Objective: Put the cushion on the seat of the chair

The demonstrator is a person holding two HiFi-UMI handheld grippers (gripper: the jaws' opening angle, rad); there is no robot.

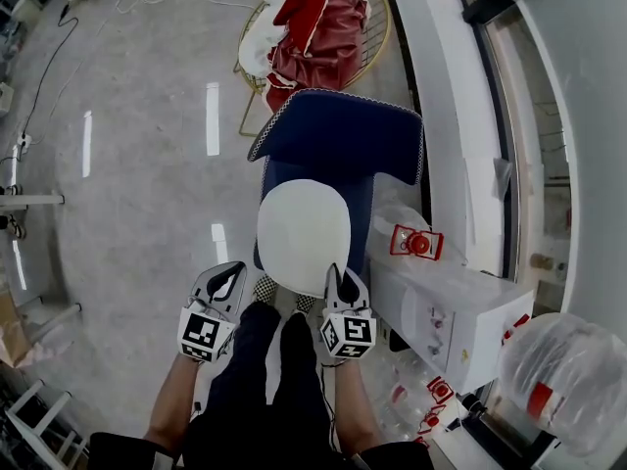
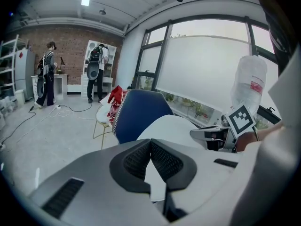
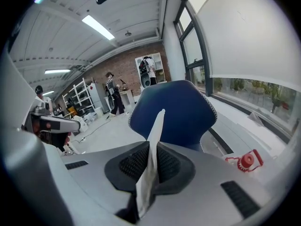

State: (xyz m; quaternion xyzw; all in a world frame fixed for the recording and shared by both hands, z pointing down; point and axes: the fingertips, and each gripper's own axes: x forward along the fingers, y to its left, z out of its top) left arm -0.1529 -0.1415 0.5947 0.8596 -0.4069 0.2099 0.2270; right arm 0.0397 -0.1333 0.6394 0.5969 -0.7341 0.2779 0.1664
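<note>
- Gold wire chair [image 1: 383,27] heaped with red and white cloth [image 1: 318,32].
- White box [image 1: 460,311] beside a small red-and-white object [image 1: 416,243].
- Clear plastic bag [image 1: 573,380].
- Distant person [image 2: 96,67] wearing a backpack.

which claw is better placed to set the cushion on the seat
Right, narrowly: both claws are shut on the cushion over the chair, but the right claw has more of its edge in its grip; the left claw nips less.

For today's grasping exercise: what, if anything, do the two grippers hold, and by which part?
Both hold the white cushion by its near edge: left gripper on the left side, right gripper on the right, jaws shut on it.
</note>
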